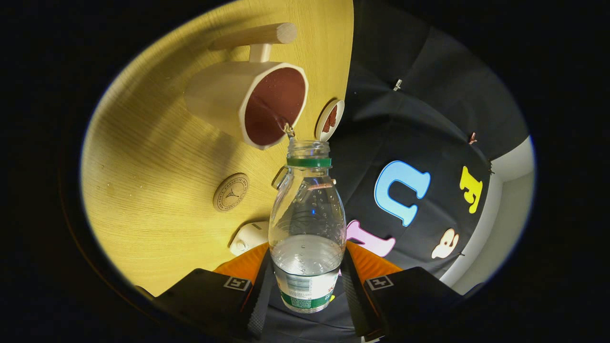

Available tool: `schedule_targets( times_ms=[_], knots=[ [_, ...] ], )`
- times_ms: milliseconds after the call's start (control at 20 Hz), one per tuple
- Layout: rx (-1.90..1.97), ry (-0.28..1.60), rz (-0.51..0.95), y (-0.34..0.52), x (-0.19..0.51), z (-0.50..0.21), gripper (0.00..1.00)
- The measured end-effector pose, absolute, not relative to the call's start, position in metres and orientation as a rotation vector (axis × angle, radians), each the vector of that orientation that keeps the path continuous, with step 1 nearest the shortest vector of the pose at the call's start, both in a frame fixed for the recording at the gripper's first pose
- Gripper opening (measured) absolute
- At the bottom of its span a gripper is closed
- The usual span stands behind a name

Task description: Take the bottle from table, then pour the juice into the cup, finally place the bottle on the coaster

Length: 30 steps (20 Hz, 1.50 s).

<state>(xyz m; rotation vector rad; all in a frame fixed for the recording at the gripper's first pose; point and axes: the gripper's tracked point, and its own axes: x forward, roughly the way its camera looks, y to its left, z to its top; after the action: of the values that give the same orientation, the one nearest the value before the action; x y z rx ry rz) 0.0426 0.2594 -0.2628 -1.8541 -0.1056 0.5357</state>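
From my seat I see the gripper (307, 281) closed around the lower body of the bottle (307, 228), one black finger (259, 295) pressing on each side of it, down by the label. The bottle is clear plastic with a green ring under its neck, the cap is off, and its open mouth points away from the fingers. A pool of clear liquid sits in the lower part of the bottle, near the fingers, and small bubbles cling to the inside wall above it. The whole view is rolled, so the desk (157, 200) stands to one side of the bottle and the dark cloth wall of the booth to the other.

Just past the bottle's mouth is the cup (248, 102), cream outside with a reddish-brown inside and a pale wooden handle (255, 35) sticking out of its far side. The bottle's lip sits right at the cup's rim, and I can make out a thin thread of liquid between mouth and cup. Beside the cup, near the desk's edge, a small round dish (330, 120) with a reddish-brown inside faces me.

On the yellow wood-grain desk, alongside the bottle's shoulder, lies a round wooden coaster (230, 192) with a stamped mark, bare on top and apart from both cup and bottle. Nearer the fingers, a small white object (249, 237) rests on the desk next to the bottle; I cannot tell what it is.
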Motion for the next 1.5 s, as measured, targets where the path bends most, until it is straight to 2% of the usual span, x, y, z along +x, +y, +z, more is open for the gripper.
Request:
schedule_targets(
  times_ms=[500,1000,1500],
  knots=[
    [-1.934,-0.188,0.538,0.263,0.044,-0.255,0.72],
    [-1.982,-0.349,0.486,0.273,0.046,-0.238,0.72],
    [-1.989,-0.347,0.503,0.272,0.045,-0.241,0.72]
  ],
)
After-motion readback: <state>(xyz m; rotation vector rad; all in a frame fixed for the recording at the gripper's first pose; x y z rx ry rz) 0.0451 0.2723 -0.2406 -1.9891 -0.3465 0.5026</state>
